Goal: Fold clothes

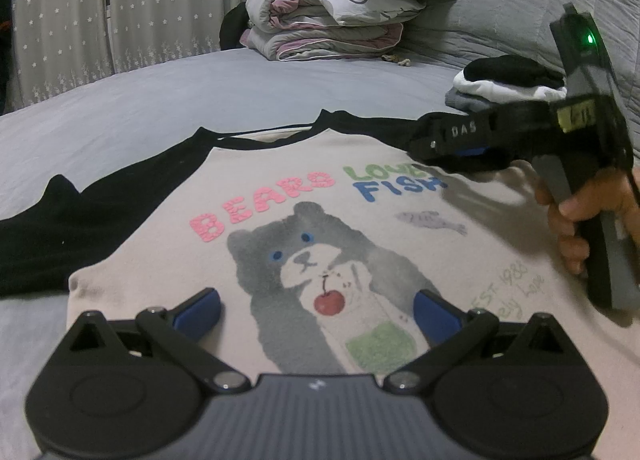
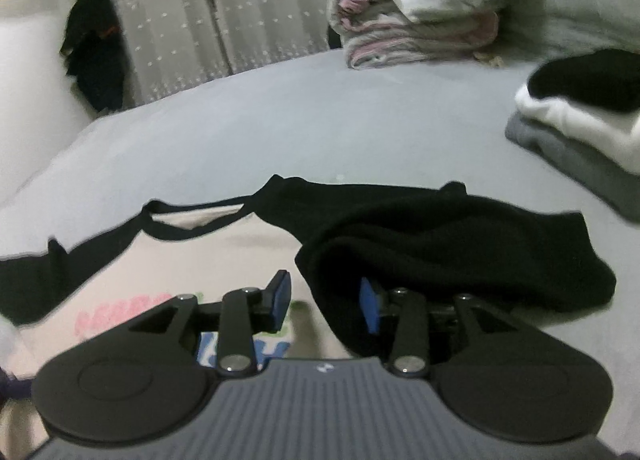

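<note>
A beige sweatshirt (image 1: 460, 260) with black sleeves and a bear print lies face up on the bed. Its left sleeve (image 1: 80, 228) is spread out flat. My left gripper (image 1: 318, 312) hovers open over the bear print near the hem, with nothing between its blue pads. My right gripper (image 1: 420, 140) reaches in from the right at the shirt's right shoulder. In the right wrist view the right sleeve (image 2: 440, 244) lies bunched and folded inward over the shirt (image 2: 160, 260). The right gripper (image 2: 325, 300) stands partly open. Black sleeve cloth lies against its right pad, and the left pad is clear of it.
A stack of folded clothes (image 1: 508, 84) sits on the bed (image 1: 200, 92) at the right, close behind the sleeve. A pile of folded quilts (image 1: 328, 20) stands at the back. Star-patterned curtains (image 1: 80, 20) hang on the left. A hand (image 1: 580, 220) holds the right gripper's handle.
</note>
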Available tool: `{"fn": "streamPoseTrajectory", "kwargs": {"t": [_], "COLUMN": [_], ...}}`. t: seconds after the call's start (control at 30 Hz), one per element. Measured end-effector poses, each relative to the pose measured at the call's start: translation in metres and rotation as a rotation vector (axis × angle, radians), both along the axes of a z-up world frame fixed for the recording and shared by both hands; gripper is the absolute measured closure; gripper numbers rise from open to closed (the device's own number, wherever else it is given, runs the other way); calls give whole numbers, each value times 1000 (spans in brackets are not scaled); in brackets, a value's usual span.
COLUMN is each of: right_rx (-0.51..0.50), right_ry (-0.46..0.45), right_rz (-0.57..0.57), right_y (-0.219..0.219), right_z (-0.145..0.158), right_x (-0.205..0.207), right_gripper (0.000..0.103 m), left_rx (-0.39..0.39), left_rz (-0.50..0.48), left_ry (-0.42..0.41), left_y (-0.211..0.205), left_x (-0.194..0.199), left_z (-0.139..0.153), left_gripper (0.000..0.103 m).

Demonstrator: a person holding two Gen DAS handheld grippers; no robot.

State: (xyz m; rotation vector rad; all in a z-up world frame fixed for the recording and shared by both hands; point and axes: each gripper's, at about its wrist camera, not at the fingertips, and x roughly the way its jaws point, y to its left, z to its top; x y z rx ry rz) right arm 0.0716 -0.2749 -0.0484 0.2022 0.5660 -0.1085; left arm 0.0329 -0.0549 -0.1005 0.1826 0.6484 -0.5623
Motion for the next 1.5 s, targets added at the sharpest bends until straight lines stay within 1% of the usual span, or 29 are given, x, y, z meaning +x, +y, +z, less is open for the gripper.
{"fn": "streamPoseTrajectory", "kwargs": {"t": [0.47, 0.97, 1.17, 1.23, 1.27, 1.3, 1.5], "right_rx": [-28, -36, -33, -8, 10, 31, 168], "right_ry": [-5, -5, 10, 37, 50, 54, 66], "right_rz": [10, 9, 19, 35, 45, 40, -17], "right_y": [1, 2, 3, 1, -1, -5, -32], "right_z": [-3, -3, 1, 7, 11, 15, 39], "right_x": [3, 4, 4, 5, 5, 3, -15], "right_gripper": [55, 55, 49, 41, 33, 29, 29], "left_rx": [1, 1, 0, 0, 0, 4, 2], "left_rz": [-1, -1, -1, -1, 0, -1, -1], "left_ry": [0, 0, 0, 0, -1, -2, -1], "left_y": [0, 0, 0, 0, 0, 0, 0], "left_x": [0, 0, 0, 0, 0, 0, 0], "left_z": [0, 0, 0, 0, 0, 0, 0], "left_gripper": [0, 0, 0, 0, 0, 0, 0]}}
